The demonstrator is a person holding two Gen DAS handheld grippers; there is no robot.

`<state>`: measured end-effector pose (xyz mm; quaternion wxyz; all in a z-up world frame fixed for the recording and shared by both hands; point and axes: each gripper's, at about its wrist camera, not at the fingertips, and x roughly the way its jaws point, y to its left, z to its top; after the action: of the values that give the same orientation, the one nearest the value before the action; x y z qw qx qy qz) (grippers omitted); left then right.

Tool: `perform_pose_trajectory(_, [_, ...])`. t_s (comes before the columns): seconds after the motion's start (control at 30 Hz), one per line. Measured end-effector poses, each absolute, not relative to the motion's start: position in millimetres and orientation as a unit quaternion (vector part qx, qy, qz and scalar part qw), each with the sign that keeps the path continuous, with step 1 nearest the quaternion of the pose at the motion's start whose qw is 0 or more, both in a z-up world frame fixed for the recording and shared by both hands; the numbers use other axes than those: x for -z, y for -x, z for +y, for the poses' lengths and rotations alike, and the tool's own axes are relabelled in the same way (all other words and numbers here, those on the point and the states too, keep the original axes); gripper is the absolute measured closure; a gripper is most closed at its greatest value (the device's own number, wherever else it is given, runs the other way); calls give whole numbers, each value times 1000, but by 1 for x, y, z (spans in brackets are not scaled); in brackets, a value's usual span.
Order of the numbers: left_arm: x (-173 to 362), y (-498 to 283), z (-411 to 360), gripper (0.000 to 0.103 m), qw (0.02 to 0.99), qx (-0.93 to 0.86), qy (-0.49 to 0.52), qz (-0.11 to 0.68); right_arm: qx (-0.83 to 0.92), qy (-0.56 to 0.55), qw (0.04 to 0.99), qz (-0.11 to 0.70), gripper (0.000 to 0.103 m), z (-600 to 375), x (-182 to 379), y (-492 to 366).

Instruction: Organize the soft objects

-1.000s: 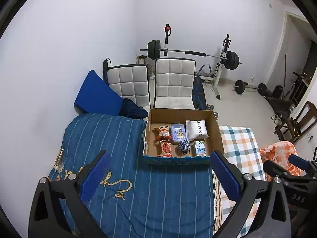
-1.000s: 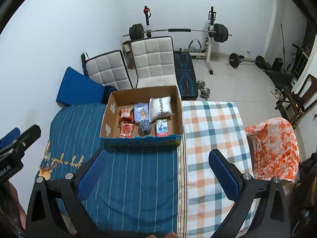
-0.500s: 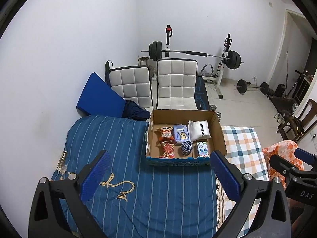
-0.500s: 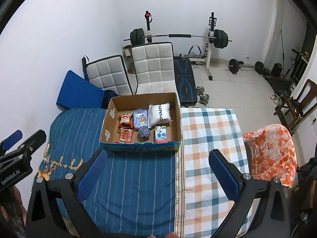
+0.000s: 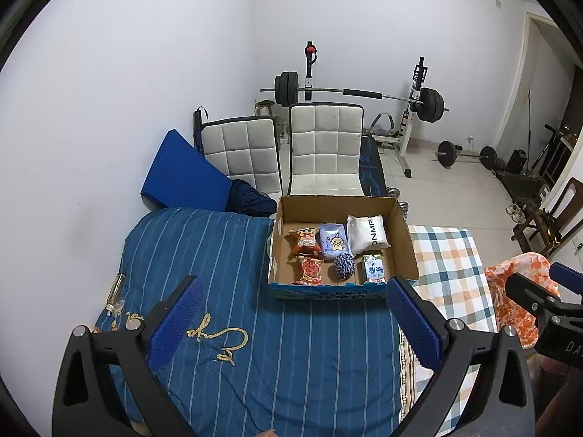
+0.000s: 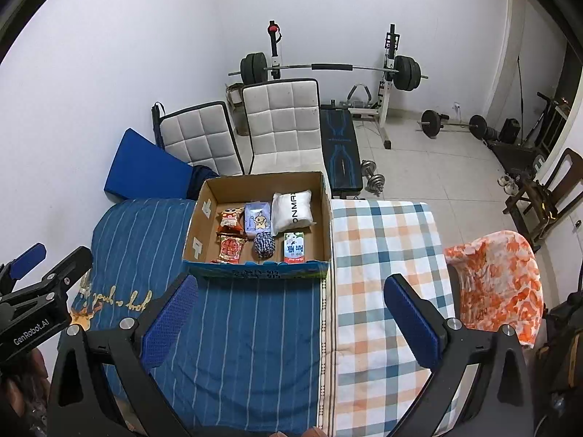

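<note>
A cardboard box (image 5: 400, 225) (image 6: 324, 211) stands on the bed. Inside lie a white pillow pack (image 5: 367, 233) (image 6: 293, 209), a blue tissue pack (image 5: 332, 241) (image 6: 258, 218), two red snack bags (image 5: 308, 268) (image 6: 230, 248), a blue-white yarn ball (image 5: 343, 267) (image 6: 263, 244) and a milk carton (image 5: 374, 268) (image 6: 293, 247). My left gripper (image 5: 291, 322) is open and empty, held well back from the box over the blue striped blanket (image 5: 204, 255). My right gripper (image 6: 291, 322) is open and empty, also well short of the box.
A plaid sheet (image 6: 386, 255) covers the bed's right part. An orange floral cloth (image 6: 499, 280) lies at the right. Two white chairs (image 6: 280, 120), a blue cushion (image 6: 145, 171), a barbell rack (image 6: 328, 69) and dumbbells stand behind. A small glass bottle (image 5: 116, 293) lies on the blanket.
Both grippers have pulled back and up from the bed, so the box looks smaller and farther. Both stay open and empty.
</note>
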<state>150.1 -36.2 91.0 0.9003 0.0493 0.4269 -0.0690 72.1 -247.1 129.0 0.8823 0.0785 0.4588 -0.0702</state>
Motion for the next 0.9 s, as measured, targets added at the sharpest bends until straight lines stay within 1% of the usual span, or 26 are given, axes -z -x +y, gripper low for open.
perform_pose_trajectory(0.9, [-95,-146,-33,0,904,59,-52,420,67,-67,889,447,0,-248,-136,-66])
